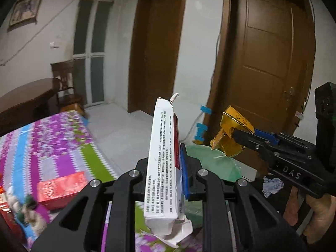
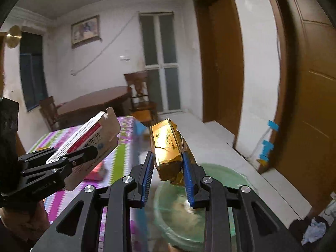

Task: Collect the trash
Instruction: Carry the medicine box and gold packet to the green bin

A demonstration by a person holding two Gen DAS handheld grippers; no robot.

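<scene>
The left gripper (image 1: 168,157) holds a flattened carton (image 1: 161,159) upright above the near table (image 1: 52,138), the right gripper (image 2: 168,168) holds a crumpled pack (image 2: 167,147) over a bin (image 2: 220,172) just right, two doors (image 1: 266,63) beyond.

Motion-blurred floral tablecloth (image 1: 52,138) and red box (image 1: 63,189); green bin (image 2: 210,189) half hidden behind gripper frame.

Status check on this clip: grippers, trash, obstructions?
Left gripper shut on white medicine box. Right gripper shut on gold wrapper. Green bin below, nothing blocking.
</scene>
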